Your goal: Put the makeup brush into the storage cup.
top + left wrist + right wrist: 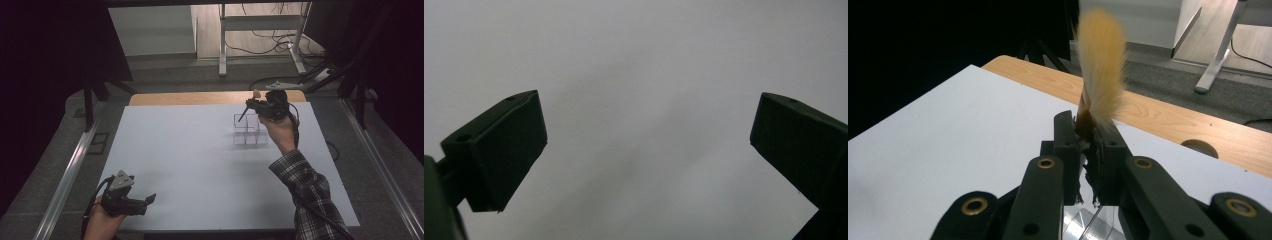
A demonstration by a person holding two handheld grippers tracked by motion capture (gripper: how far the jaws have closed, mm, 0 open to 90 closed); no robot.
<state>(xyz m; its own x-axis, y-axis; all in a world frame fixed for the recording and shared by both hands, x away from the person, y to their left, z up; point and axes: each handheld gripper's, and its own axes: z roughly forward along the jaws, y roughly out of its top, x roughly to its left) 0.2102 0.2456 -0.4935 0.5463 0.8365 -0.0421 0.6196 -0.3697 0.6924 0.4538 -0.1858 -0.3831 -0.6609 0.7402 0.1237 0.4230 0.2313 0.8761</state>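
Note:
A brush with a fluffy tan head and a dark handle is clamped in my right gripper, which is shut on it near the ferrule. From the high view the right gripper hovers over the far side of a clear box with compartments. The tan head points away and the handle tip slants down toward the box's back left cell. Whether the tip touches the box I cannot tell. My left gripper rests low at the near left with its jaws wide apart and nothing between them.
A white sheet covers the table, with a strip of bare wood along the far edge. Metal rails run down both sides. A white desk frame and cables stand on the floor beyond.

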